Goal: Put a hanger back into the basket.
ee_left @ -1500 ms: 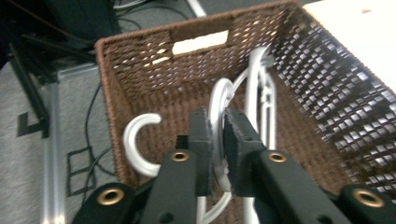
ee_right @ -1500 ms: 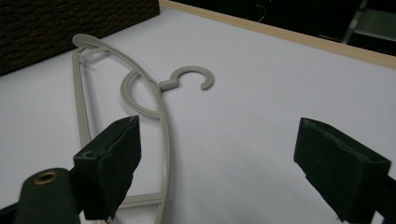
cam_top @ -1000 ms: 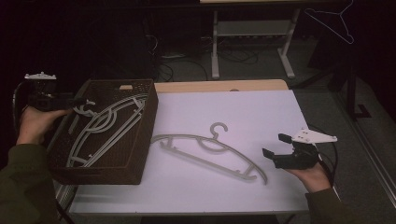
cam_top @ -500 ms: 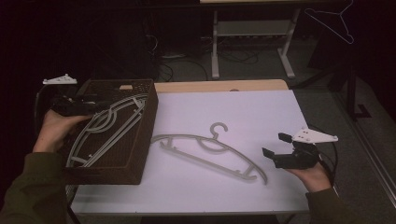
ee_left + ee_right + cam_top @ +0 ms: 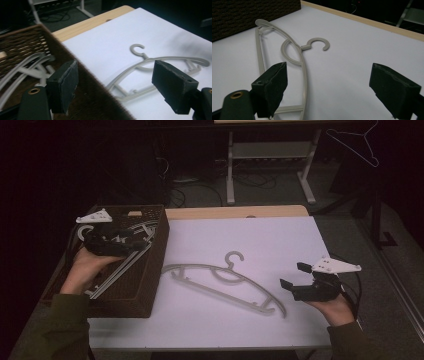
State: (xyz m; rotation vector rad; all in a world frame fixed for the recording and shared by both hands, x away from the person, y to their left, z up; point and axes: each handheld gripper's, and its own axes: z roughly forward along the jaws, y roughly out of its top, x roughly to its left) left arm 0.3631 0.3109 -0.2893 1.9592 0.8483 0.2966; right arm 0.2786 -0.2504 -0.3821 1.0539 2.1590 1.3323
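hanger [image 5: 225,285] flat, long axis diagonal, hook away | left claw [image 5: 131,239] just opening, empty | right claw [image 5: 295,279] released

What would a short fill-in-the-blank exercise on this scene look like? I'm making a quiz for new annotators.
1. The grey hanger on the white table lies ____ the basket.
2. The left claw hovers above the ____, jaws open.
3. Nothing sits between the jaws of the ____ claw, beside the hanger's end.
4. The hangers in the basket are ____ in colour.

Missing words: outside; basket; right; grey
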